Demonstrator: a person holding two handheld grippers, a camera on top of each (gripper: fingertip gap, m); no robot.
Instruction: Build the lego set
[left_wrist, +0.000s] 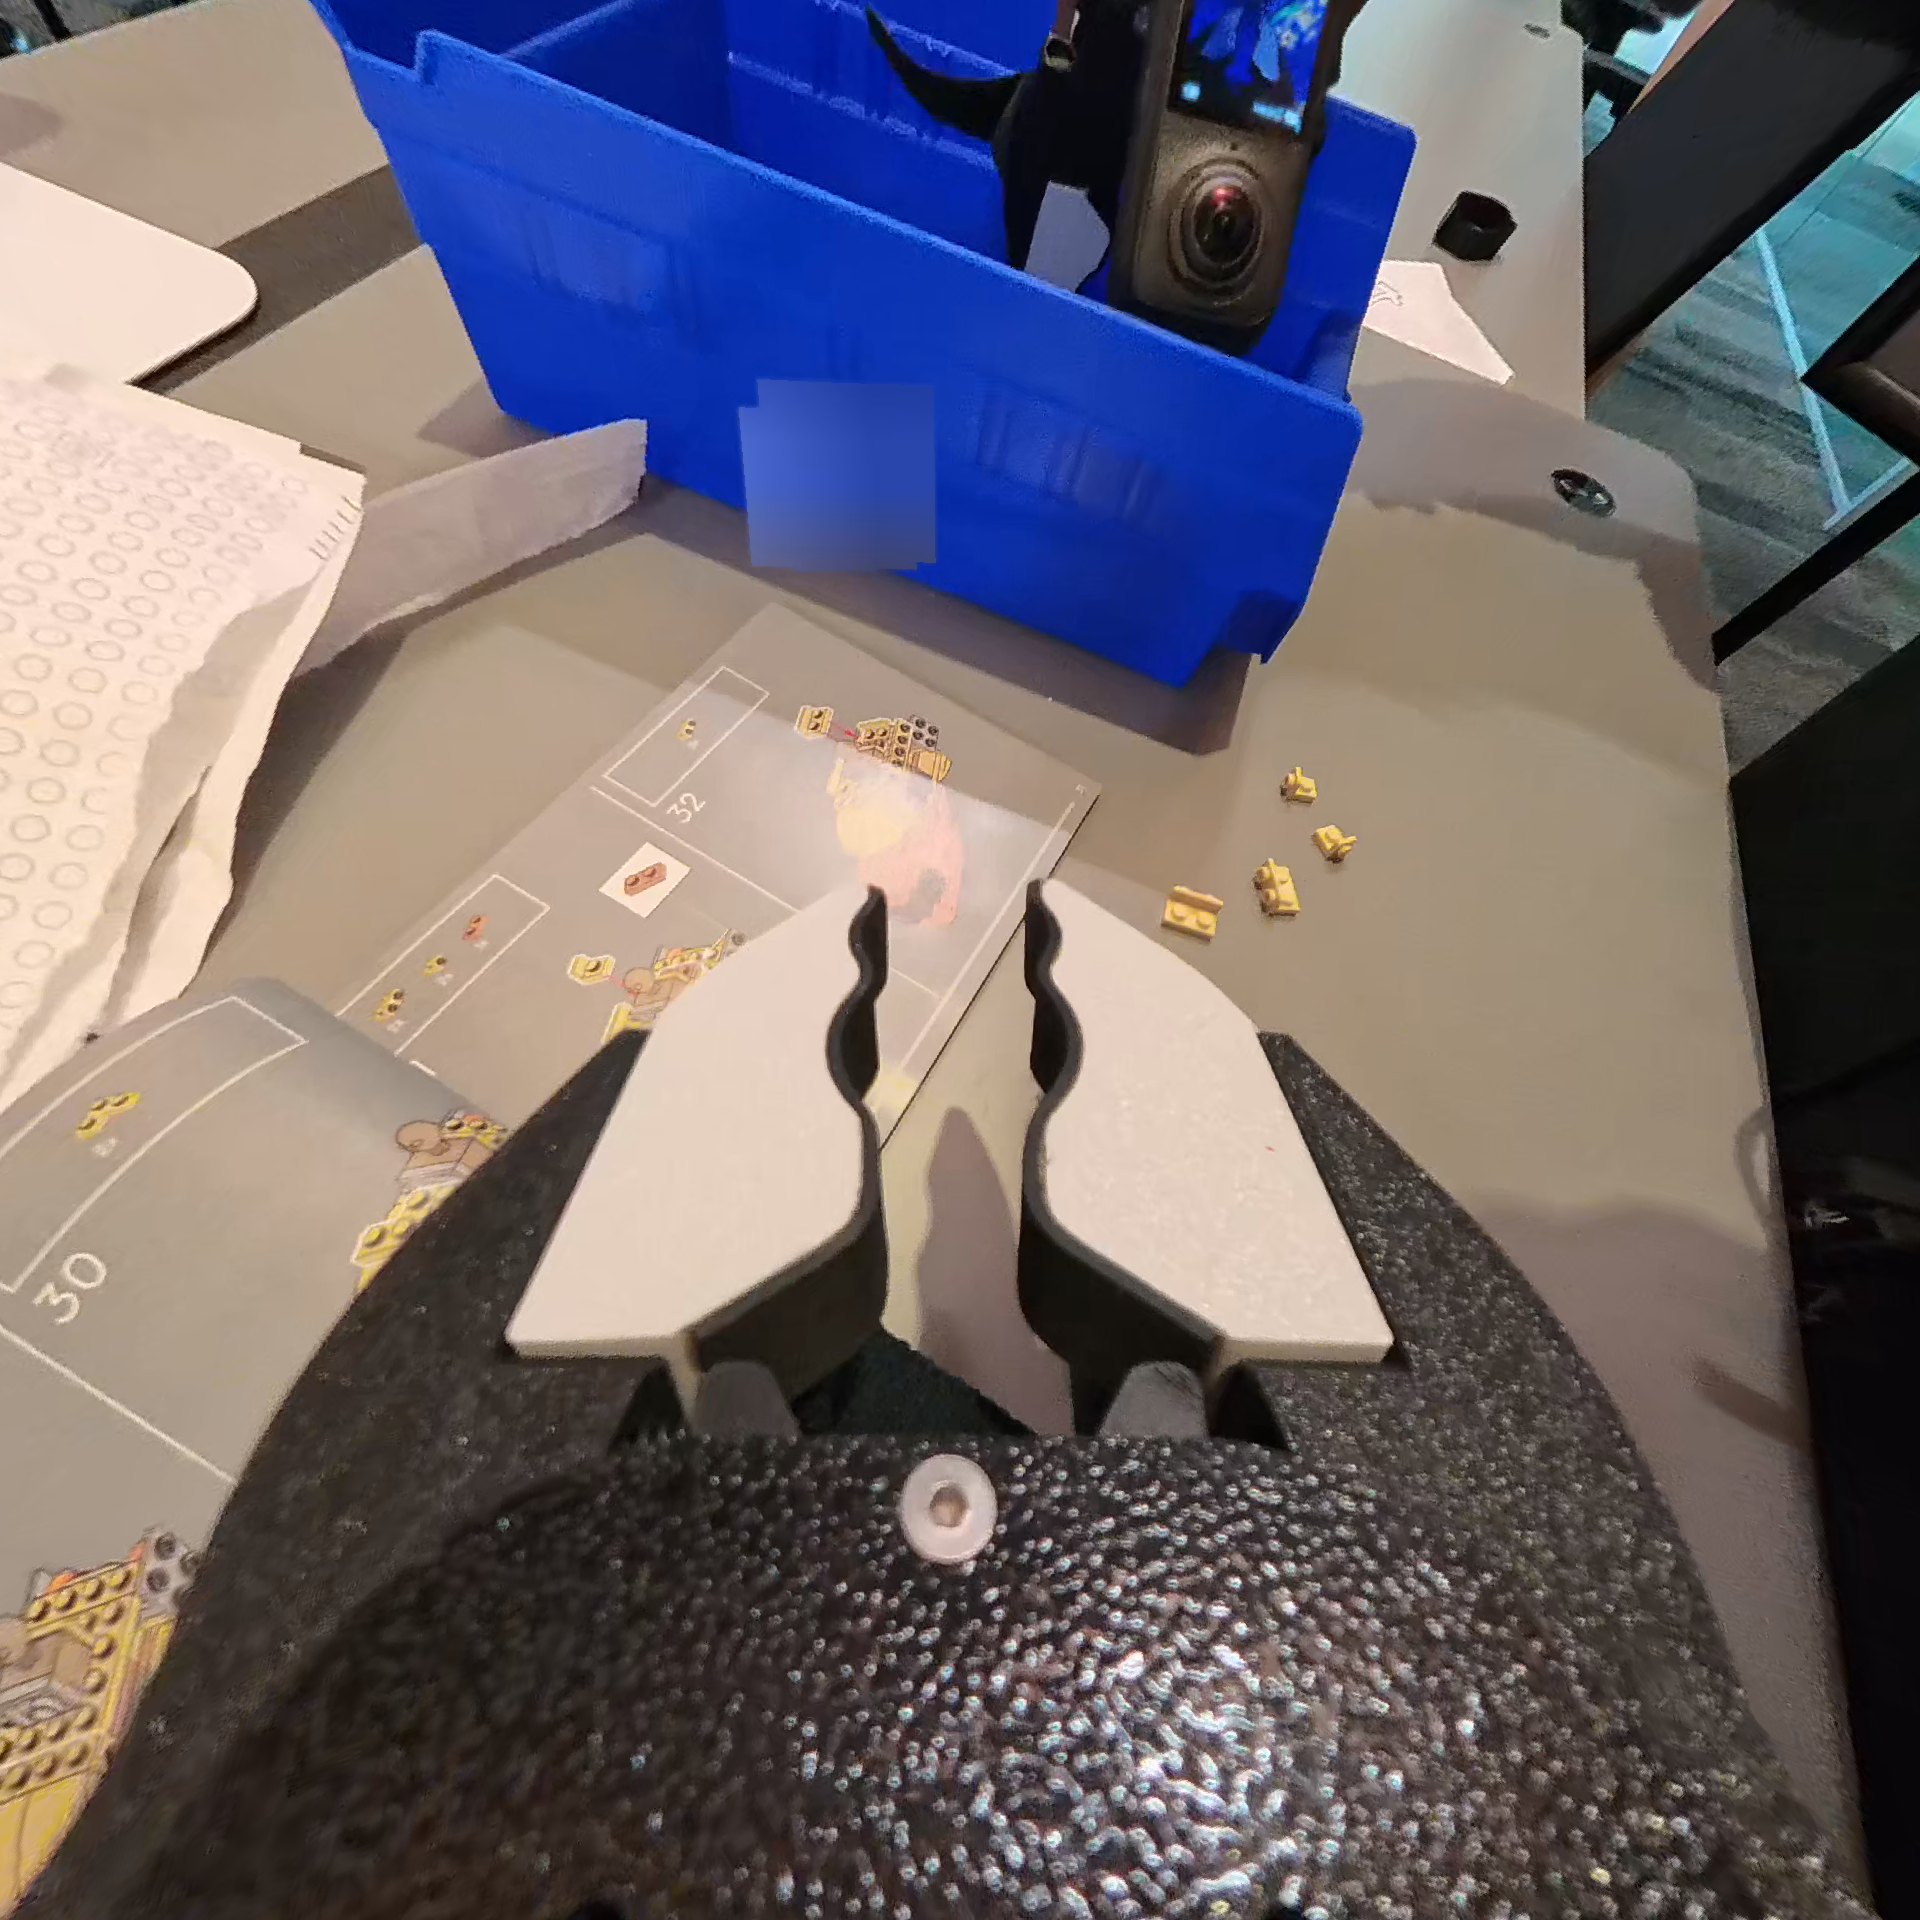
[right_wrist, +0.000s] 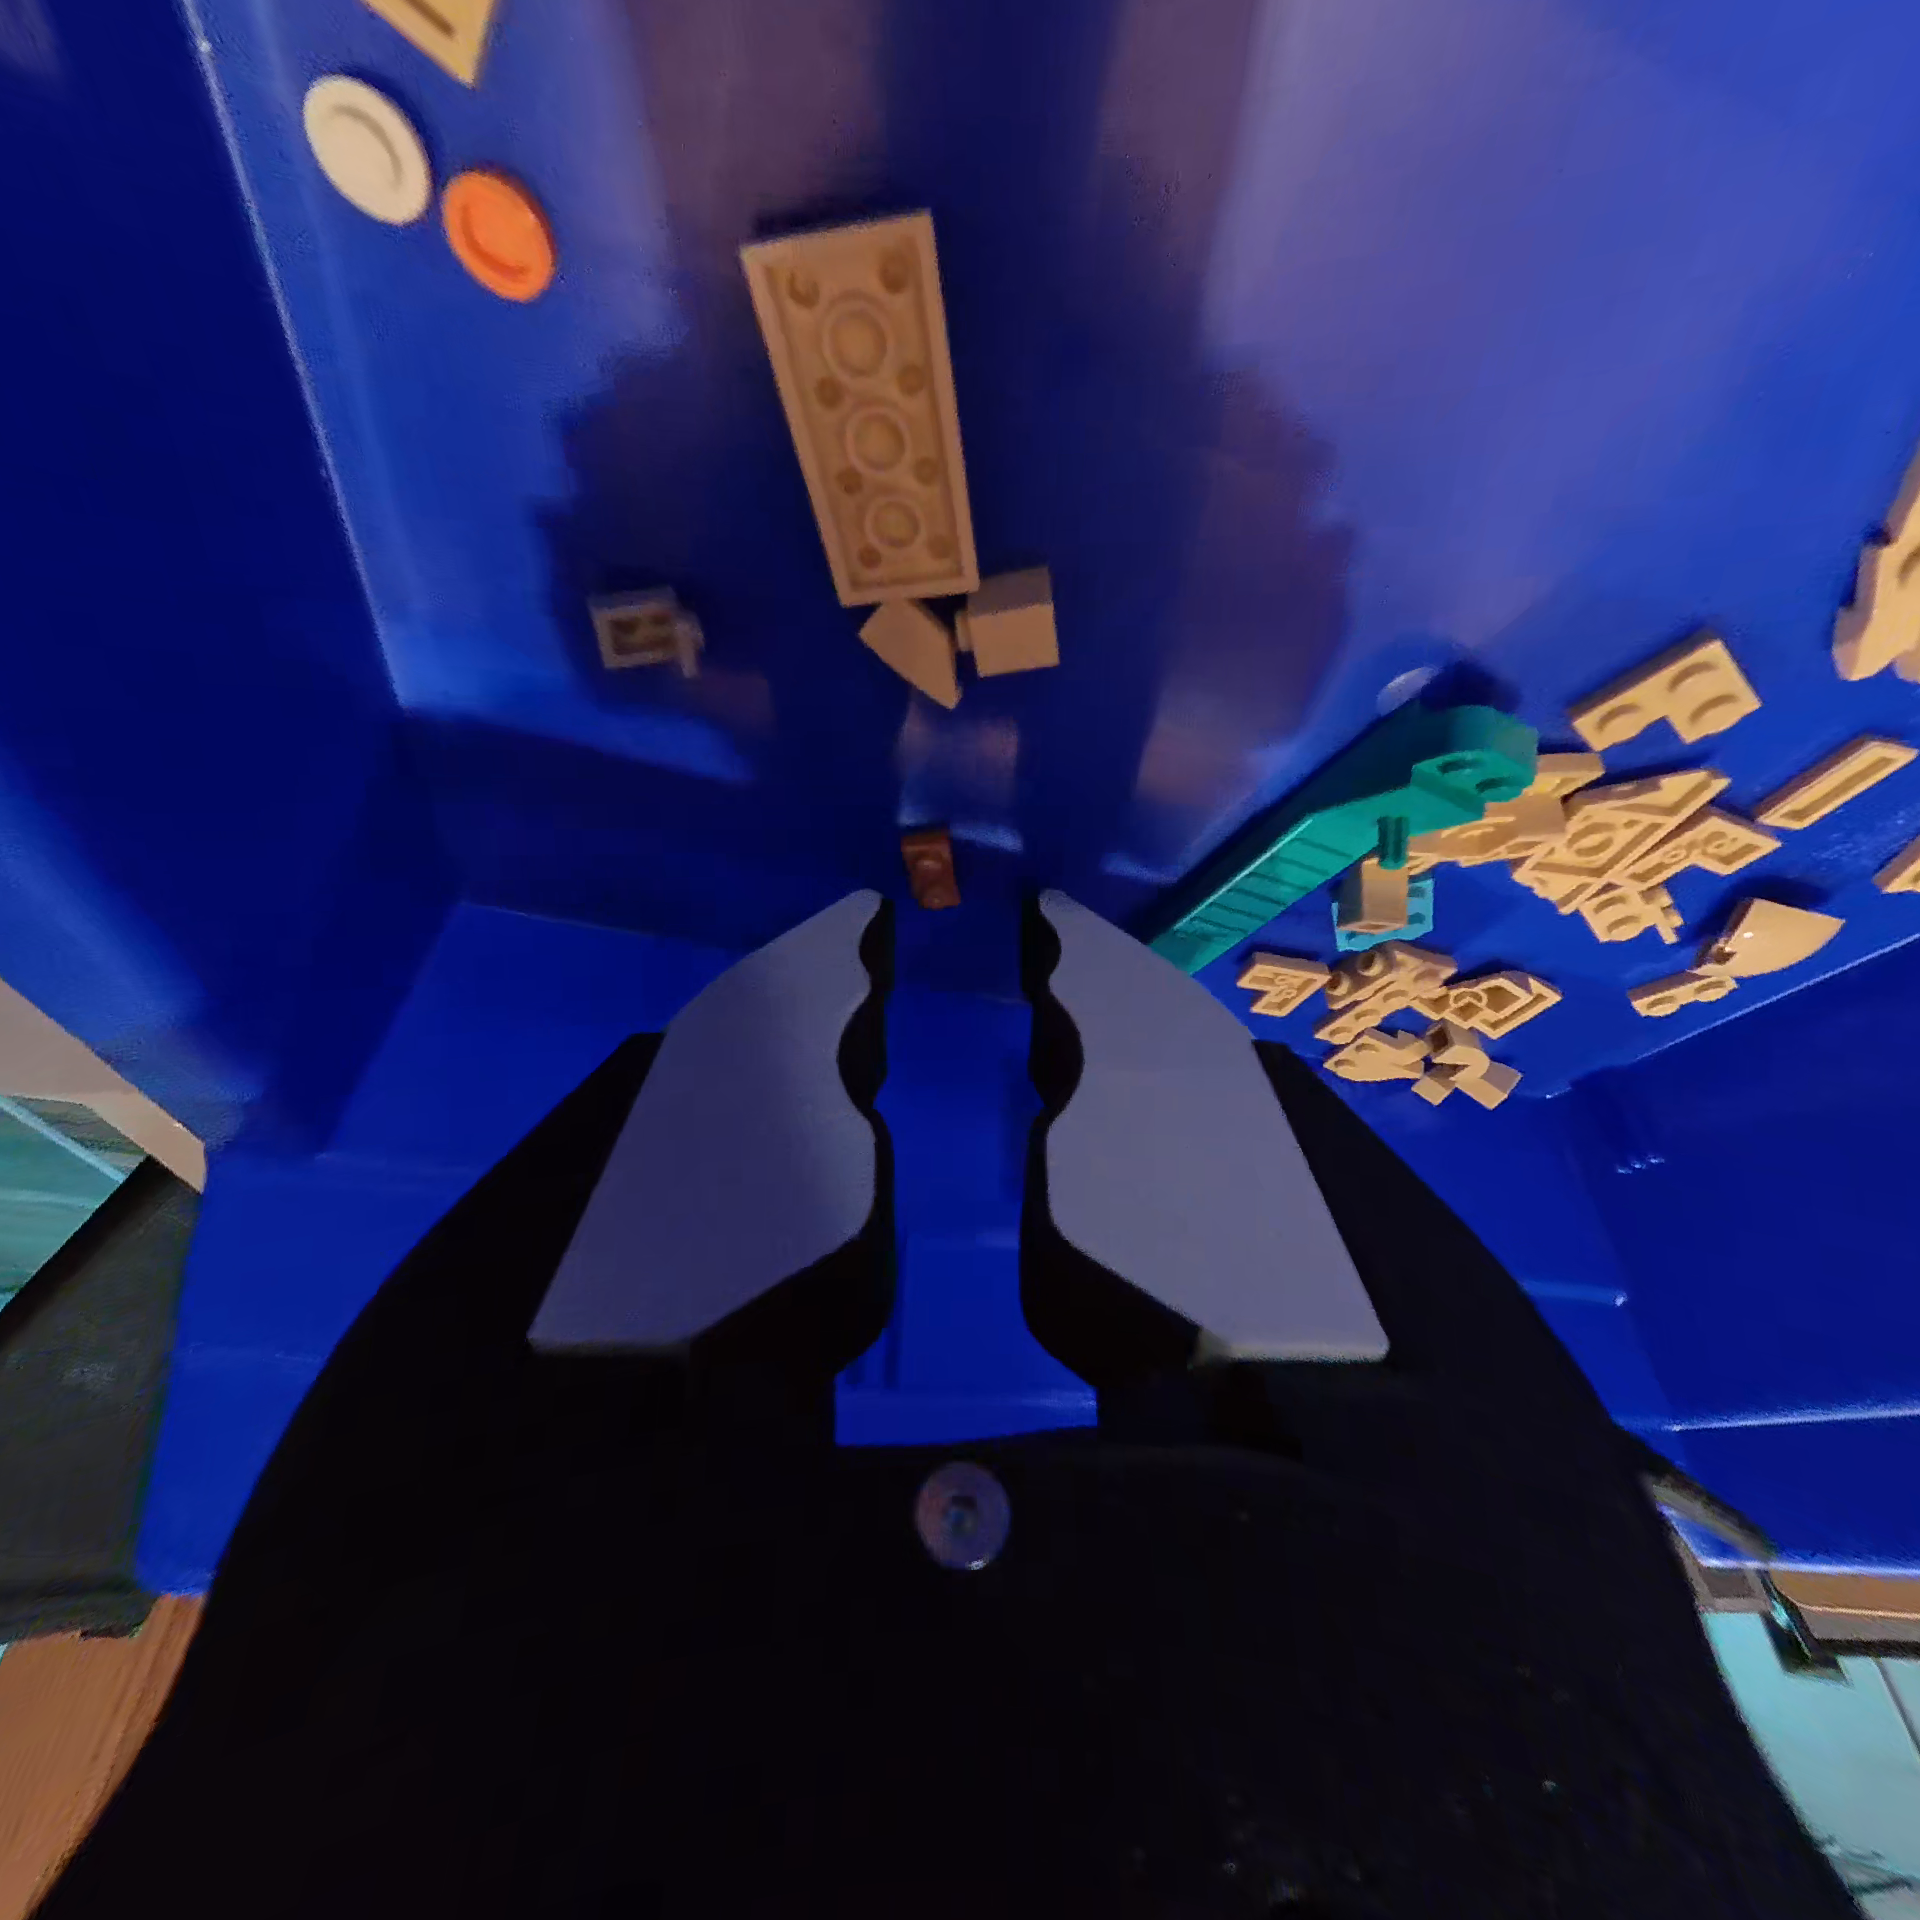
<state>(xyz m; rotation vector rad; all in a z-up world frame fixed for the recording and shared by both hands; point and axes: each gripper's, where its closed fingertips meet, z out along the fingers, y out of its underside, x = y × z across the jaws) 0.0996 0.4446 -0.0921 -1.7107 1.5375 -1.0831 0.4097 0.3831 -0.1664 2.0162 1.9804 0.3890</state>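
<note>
Clearly, the build is judged to be somewhere in its middle and paused at a part-fetching step. An instruction booklet (left_wrist: 727, 883) is laid open on the grey table (left_wrist: 1507, 1039), and four small gold pieces (left_wrist: 1273, 888) are set out on the table just beside its right edge, loose and not joined to anything. No assembled model is seen in either view, so how much has been put together cannot be told.

The left gripper (left_wrist: 951, 914) is held over the booklet with its jaws spread a little apart and nothing between them.

The right gripper (right_wrist: 961, 914) is lowered inside the blue bin (left_wrist: 883, 343), and its jaws are likewise parted and empty. A small brown piece (right_wrist: 932, 871) is seen just ahead of its fingertips, lying on the bin floor close to the wall and not yet touched. A similar brown piece is pictured on the open page, so this is judged to be the part now wanted. Farther in, a long tan plate (right_wrist: 860, 410), a white round piece (right_wrist: 367, 149) and an orange round piece (right_wrist: 497, 235) are scattered, and a heap of tan pieces (right_wrist: 1475, 935) is gathered by a teal bar (right_wrist: 1340, 862) in the next compartment.

Much is therefore judged to be left: the brown piece is still to be pinched, carried out and fitted, and many parts remain unused in the bin.
</note>
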